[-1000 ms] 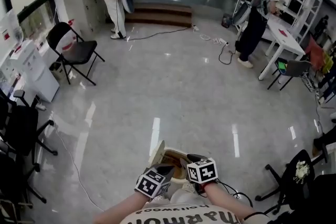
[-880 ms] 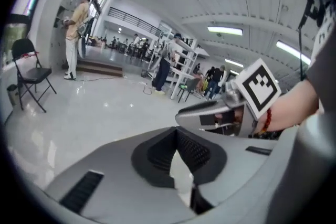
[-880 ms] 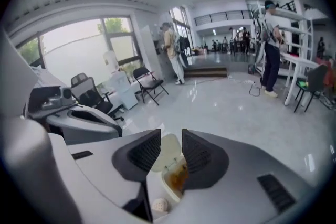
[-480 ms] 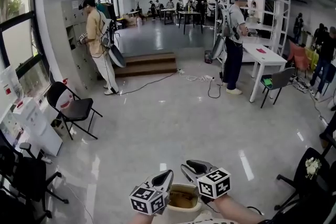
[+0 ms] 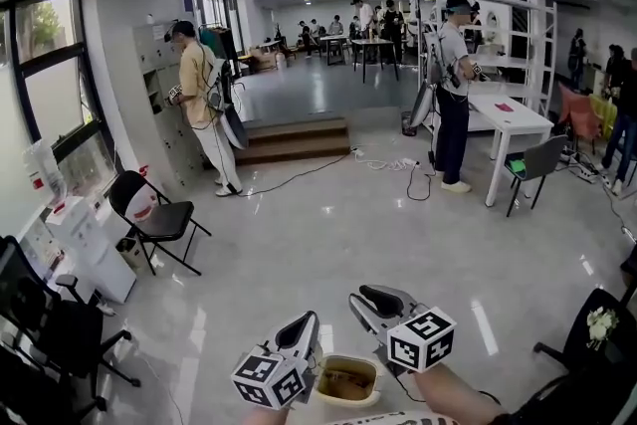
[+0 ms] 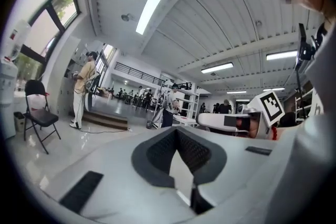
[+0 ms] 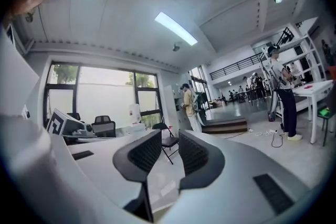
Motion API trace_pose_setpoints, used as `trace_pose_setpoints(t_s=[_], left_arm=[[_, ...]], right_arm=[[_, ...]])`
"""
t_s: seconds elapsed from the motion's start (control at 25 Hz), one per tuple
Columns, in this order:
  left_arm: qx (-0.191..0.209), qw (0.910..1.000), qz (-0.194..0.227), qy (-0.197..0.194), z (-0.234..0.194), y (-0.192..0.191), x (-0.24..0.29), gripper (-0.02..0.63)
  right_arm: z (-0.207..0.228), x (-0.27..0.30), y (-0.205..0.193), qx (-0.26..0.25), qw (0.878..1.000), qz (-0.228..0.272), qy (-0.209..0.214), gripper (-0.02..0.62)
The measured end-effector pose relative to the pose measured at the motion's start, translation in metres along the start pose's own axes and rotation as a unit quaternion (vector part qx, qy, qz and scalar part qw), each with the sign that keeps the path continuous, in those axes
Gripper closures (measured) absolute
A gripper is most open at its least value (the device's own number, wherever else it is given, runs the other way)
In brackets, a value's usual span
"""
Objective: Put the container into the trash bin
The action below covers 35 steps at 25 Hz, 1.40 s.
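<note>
A beige takeaway container (image 5: 345,380) with brown leftovers inside hangs at the bottom of the head view, between my two grippers. My left gripper (image 5: 304,331) points up and forward beside its left rim. In the left gripper view the left gripper (image 6: 177,150) has its pads meeting at the tips over a thin pale flap, seemingly the container's lid. My right gripper (image 5: 381,304) is above and to the right of the container, apart from it. In the right gripper view a narrow gap in the right gripper (image 7: 169,152) shows only floor.
A black folding chair (image 5: 159,219) and a white cabinet (image 5: 92,259) stand at the left, with a black office chair (image 5: 55,333) nearer. People stand by the steps (image 5: 294,139) and the white table (image 5: 510,119). Cables (image 5: 398,164) lie on the floor.
The head view has swung up from the floor to the room. Both grippers and the container stayed low in view, and the right gripper now sits higher than the container.
</note>
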<state>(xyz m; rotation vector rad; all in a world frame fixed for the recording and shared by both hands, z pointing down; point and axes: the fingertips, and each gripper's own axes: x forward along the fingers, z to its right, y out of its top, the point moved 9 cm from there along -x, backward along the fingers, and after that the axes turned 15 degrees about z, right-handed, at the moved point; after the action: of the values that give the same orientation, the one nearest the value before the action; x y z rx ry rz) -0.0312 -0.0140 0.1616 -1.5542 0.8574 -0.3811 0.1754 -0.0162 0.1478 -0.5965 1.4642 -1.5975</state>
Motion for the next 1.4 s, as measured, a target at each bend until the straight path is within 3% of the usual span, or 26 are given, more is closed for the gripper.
trace_pose_setpoints(t_s=[0.32,0.84,1.4], left_arm=[[-0.007,0.9997,0.018,0.015,0.080,-0.013,0.011,0.621],[-0.003,0.9985,0.022,0.049,0.184,-0.042,-0.014,0.621],[0.000,0.9984,-0.006,0.057,0.240,-0.063,-0.054,0.621]], right_arm=[[0.031,-0.074,0.021,0.003,1.000,-0.018,0.012,0.506],[0.051,-0.175,0.023,0.033,0.998,-0.052,0.018,0.550],[0.042,-0.238,0.004,0.035,0.995,-0.090,0.003,0.592]])
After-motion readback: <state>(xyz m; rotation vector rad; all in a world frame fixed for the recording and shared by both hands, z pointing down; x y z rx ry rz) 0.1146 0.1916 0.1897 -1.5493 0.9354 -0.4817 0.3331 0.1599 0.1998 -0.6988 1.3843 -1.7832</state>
